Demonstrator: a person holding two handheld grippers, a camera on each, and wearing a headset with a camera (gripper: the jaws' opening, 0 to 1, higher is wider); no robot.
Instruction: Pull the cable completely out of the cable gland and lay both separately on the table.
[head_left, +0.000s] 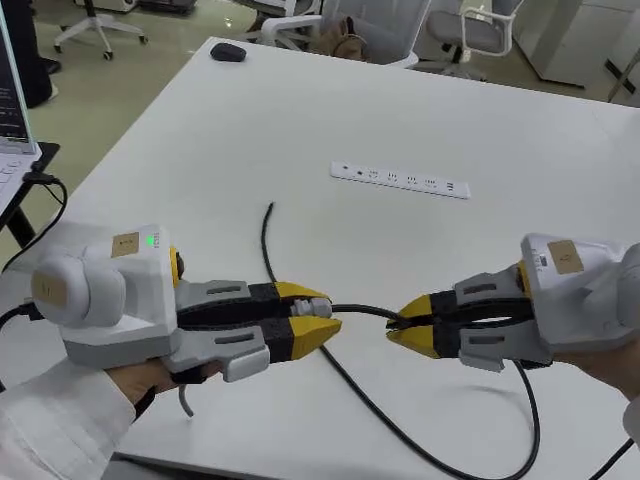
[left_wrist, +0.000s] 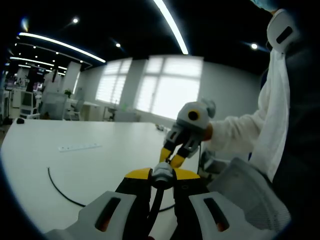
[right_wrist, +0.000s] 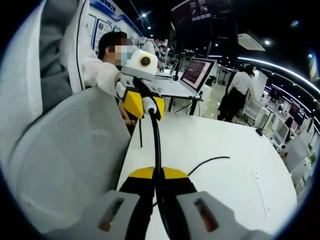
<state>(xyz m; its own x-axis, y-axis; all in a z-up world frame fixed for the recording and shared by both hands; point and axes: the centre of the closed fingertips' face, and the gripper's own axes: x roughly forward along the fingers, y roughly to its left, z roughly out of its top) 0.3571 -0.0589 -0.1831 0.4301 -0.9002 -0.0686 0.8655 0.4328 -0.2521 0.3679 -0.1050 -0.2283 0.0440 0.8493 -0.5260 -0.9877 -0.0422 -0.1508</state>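
Spanning the gap above the tabletop (head_left: 400, 110), the black cable (head_left: 362, 312) looks light, limp and smooth; the right hand-held gripper (head_left: 397, 328) pinches it near the small, rigid cable gland (head_left: 313, 308), itself clamped in the left hand-held gripper (head_left: 328, 320).

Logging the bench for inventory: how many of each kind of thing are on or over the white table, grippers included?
Grippers: 2, left gripper and right gripper
Cable: 1
Gland: 1
Power strip: 1
Mouse: 1
Total: 6
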